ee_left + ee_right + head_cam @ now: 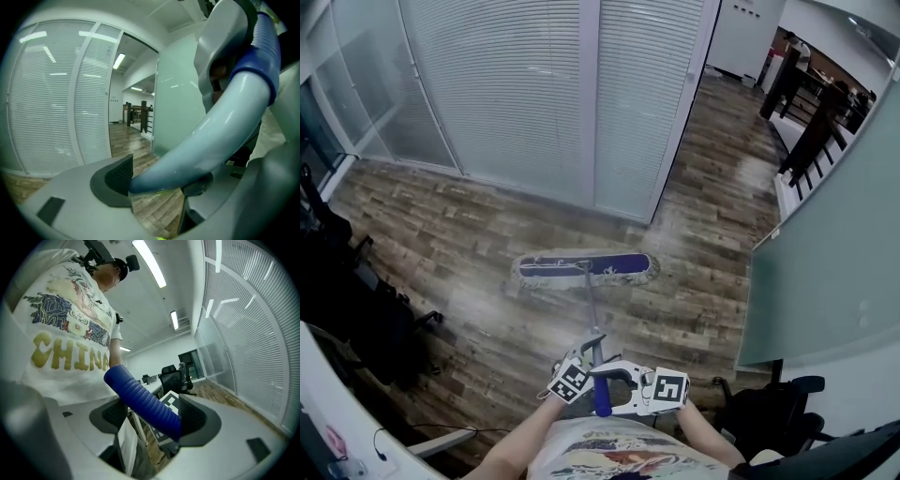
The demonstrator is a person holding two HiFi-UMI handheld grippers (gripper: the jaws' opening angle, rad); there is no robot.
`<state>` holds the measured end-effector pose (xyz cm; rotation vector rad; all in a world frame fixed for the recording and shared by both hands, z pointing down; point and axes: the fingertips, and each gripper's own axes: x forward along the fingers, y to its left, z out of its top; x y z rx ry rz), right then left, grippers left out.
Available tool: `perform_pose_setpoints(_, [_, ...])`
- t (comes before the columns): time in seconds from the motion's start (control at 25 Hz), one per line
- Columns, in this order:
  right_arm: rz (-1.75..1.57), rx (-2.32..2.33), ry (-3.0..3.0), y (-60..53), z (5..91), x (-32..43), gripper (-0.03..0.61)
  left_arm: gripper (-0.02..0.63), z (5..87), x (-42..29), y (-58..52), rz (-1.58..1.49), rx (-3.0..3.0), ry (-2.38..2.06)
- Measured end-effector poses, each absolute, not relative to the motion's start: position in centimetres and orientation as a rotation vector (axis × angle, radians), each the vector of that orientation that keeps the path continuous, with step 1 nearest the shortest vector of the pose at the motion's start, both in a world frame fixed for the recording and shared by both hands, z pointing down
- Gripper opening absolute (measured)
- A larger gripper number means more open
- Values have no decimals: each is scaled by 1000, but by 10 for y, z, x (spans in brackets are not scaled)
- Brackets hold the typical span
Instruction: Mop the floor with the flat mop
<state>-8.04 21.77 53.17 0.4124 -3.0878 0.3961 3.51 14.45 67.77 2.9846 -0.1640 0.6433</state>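
- The flat mop with blue pad and white fringe lies flat on the brown wood-plank floor, in front of the white slatted blinds.
- The left gripper is clamped on the pale mop pole. The right gripper is closed round the ribbed blue handle grip.
- Judged: the pad should be held flat under even pressure, and strokes should be overlapped.

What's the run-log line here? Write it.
left gripper: shut on mop handle | right gripper: shut on blue grip | mop head: on floor
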Motion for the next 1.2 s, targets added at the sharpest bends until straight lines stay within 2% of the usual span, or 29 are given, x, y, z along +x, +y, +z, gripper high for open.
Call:
perform_pose_setpoints(0.48, [366,393,-3080,67,538,-54,301,236,683,63,-8,643,3000,-166])
perform_pose_setpoints(0.96, [340,384,-3159,-101,510,41,300,236,657,149,-179,550,2936,-288])
perform_pose_setpoints(1.2, [367,358,-3102,-116,523,55,299,236,673,163,-189,758,2973,-138])
